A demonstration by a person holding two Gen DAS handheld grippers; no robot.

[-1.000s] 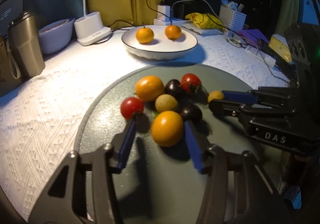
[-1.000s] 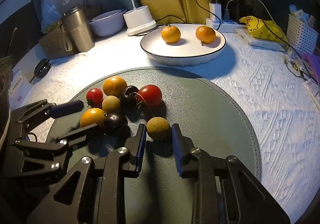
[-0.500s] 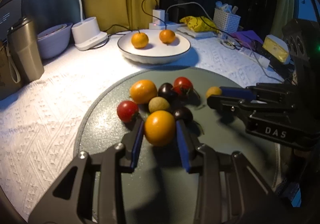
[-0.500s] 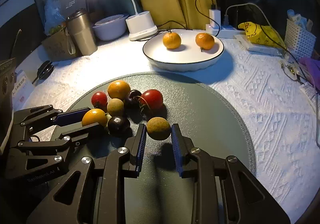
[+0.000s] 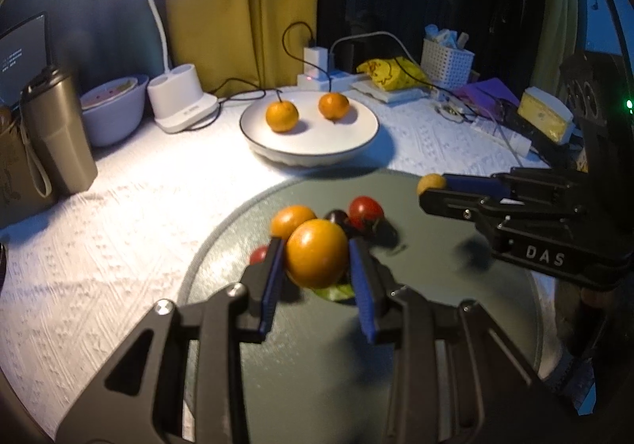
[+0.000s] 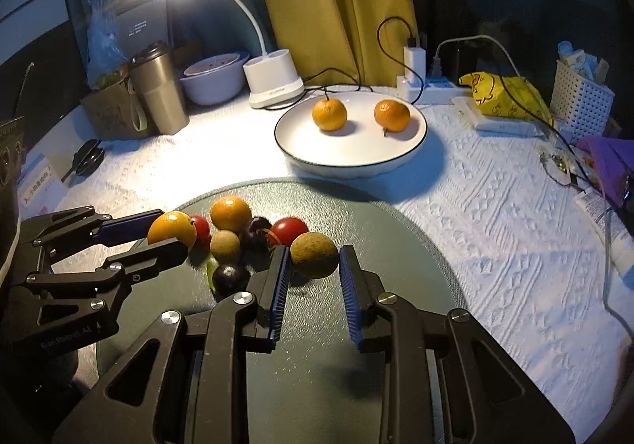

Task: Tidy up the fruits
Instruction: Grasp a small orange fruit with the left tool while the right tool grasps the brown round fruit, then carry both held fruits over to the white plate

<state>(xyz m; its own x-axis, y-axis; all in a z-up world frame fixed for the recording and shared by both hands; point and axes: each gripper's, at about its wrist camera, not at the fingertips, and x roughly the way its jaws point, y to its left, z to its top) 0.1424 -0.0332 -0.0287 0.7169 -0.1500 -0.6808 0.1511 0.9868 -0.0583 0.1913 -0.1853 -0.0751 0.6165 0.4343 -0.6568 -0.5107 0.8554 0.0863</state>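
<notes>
My left gripper (image 5: 316,259) is shut on an orange (image 5: 316,253) and holds it above the round grey mat (image 5: 416,325). My right gripper (image 6: 313,259) is shut on a brownish-green round fruit (image 6: 314,254), lifted off the mat (image 6: 376,230). On the mat lie another orange (image 6: 230,213), red tomatoes (image 6: 291,229), dark cherries (image 6: 230,279) and a small tan fruit (image 6: 224,245). A white plate (image 6: 317,154) behind the mat holds two mandarins (image 6: 329,113). In the left wrist view the plate (image 5: 313,150) is straight ahead.
A lamp base (image 6: 275,78), a pale bowl (image 6: 214,77) and a steel tumbler (image 6: 158,91) stand at the back left. Chargers, cables, a yellow bag (image 6: 503,91) and a white basket (image 6: 582,99) crowd the back right. The white cloth (image 6: 495,226) covers the table.
Both grippers closed on their fruits and have lifted them off the mat, moving up and toward the plate.
</notes>
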